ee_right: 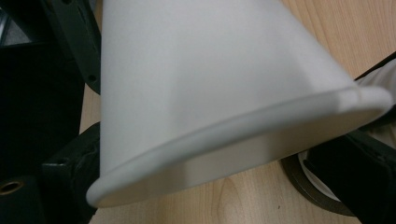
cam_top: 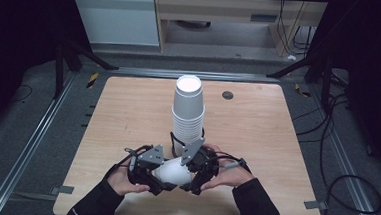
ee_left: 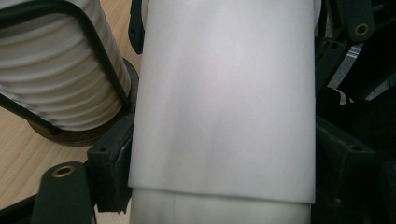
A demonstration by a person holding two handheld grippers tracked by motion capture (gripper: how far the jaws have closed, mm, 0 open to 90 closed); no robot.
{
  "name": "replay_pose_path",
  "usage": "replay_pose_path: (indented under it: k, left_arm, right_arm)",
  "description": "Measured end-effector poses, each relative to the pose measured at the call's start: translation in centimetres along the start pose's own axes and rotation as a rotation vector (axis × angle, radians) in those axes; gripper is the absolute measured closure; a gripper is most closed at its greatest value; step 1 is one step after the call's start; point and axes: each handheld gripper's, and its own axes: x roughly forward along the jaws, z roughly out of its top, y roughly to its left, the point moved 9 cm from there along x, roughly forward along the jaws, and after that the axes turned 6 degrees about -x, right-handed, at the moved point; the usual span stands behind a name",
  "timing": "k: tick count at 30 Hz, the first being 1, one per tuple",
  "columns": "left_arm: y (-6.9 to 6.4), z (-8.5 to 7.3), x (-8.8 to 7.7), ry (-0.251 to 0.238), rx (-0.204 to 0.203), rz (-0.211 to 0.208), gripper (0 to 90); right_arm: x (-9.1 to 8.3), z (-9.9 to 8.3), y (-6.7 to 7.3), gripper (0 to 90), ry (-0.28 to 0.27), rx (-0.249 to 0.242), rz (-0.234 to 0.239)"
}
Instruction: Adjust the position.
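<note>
A tall stack of white paper cups (cam_top: 188, 110) stands in a black wire holder at the table's middle; in the left gripper view the cup stack (ee_left: 56, 79) sits at the upper left. Just in front of it, a white cup (cam_top: 172, 172) lies on its side between both grippers. My left gripper (cam_top: 161, 181) is shut on the cup's body (ee_left: 224, 102), with a black jaw on either side. A second white surface shows below the cup's lower edge. My right gripper (cam_top: 190, 180) grips the same white cup (ee_right: 210, 84) near its rolled rim.
The wooden table (cam_top: 128, 113) has a small dark round spot (cam_top: 228, 95) at the back right. Cables trail over the floor on the right. The holder's black base (ee_right: 322, 191) lies close to my right gripper's jaw.
</note>
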Motion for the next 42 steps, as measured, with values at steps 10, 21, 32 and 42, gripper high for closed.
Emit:
replay_pose_path:
  k: [10,21,32,42]
  left_arm:
    - [0.8,0.1,-1.2,-0.075,-0.022,0.01,19.7]
    - [0.6,0.9,-1.2,-0.24,-0.038,-0.039,19.7]
    - [-0.4,1.1,0.1,-0.252,-0.02,-0.077,19.7]
    - [-1.1,1.2,0.4,-0.252,0.003,-0.096,19.8]
  right_arm:
    - [-3.0,-0.1,-0.8,3.1,-0.122,0.074,-0.056]
    - [-3.7,-1.1,-0.4,3.2,-0.218,0.128,-0.054]
    - [-3.8,-0.6,-0.2,3.7,-0.287,0.144,-0.03]
    - [-2.9,-0.2,0.3,4.2,-0.3,0.145,0.03]
